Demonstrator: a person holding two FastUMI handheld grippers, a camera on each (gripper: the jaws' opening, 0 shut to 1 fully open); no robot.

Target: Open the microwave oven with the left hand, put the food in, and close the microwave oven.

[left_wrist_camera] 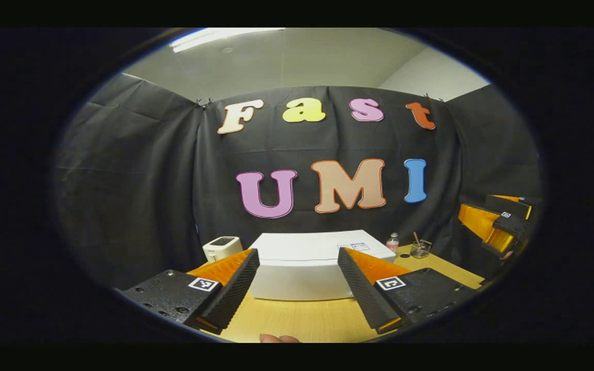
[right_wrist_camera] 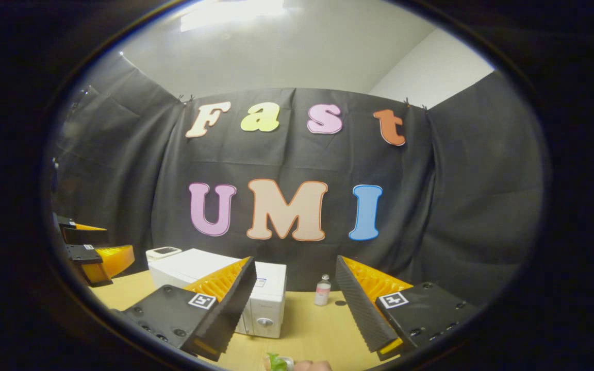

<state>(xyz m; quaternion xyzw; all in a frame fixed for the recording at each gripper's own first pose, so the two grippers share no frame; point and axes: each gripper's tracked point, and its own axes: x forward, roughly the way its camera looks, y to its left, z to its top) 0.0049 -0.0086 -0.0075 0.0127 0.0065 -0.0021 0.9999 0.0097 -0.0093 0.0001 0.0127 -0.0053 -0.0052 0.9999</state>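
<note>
A white microwave oven (left_wrist_camera: 302, 265) is seen standing on a light wooden table (left_wrist_camera: 302, 319), with its door closed, in front of the black cloth wall. In the left gripper view the oven is framed straight ahead, between the two fingers of the left gripper (left_wrist_camera: 298, 288), which are held wide apart above the table just in front of the oven, with nothing between them. A small white appliance (left_wrist_camera: 221, 248) is set just beside the oven on its left. To the oven's right, near the back of the table, a small bottle with a pink label (left_wrist_camera: 392, 241) and a small glass holding a stick (left_wrist_camera: 420, 248) are placed. Farther to the oven's right, the other gripper is seen raised above the table edge.

In the right gripper view the oven (right_wrist_camera: 271, 299) is seen from its right corner, with a round knob on the front panel. The right gripper (right_wrist_camera: 294, 301) is held above the table (right_wrist_camera: 317, 330) to the right of the oven, its fingers spread wide and gripping nothing. The small bottle (right_wrist_camera: 322, 290) is seen standing between those fingers, well behind them. At the bottom edge of this view, in front of the oven, something green, likely the food (right_wrist_camera: 276, 363), is partly seen; it cannot be told what it rests on.
</note>
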